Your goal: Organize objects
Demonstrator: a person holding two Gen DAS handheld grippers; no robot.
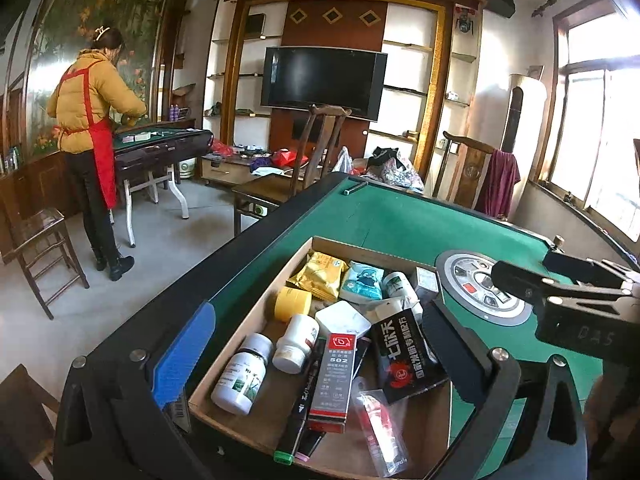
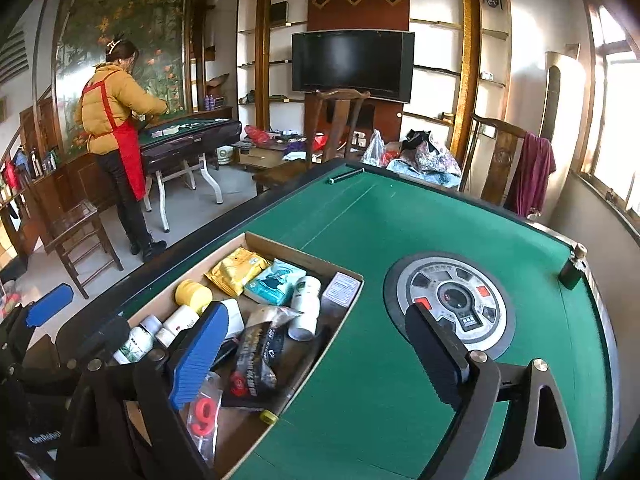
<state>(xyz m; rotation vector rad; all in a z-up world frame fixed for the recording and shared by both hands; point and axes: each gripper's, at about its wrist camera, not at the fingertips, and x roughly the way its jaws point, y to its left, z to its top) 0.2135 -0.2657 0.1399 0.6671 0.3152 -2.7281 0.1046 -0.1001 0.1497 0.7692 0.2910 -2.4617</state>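
A shallow cardboard box (image 1: pixel 256 320) sits on the green table (image 1: pixel 400 216), filled with small items: white bottles (image 1: pixel 240 376), a yellow jar (image 1: pixel 293 303), a gold packet (image 1: pixel 318 275), a teal packet (image 1: pixel 362 282), a red-and-grey 502 glue box (image 1: pixel 334 380) and a black packet (image 1: pixel 408 356). My left gripper (image 1: pixel 320 352) is open wide, straddling the box just above it. The box also shows in the right wrist view (image 2: pixel 256 242). My right gripper (image 2: pixel 316 360) is open and empty, over the box's right edge and the felt.
The table's round centre console (image 2: pixel 452 304) lies right of the box. A dark marker (image 2: pixel 346 175) lies at the far edge. Wooden chairs (image 2: pixel 340 128) stand beyond the table. A person in a yellow jacket (image 2: pixel 116 116) works at another table at the left.
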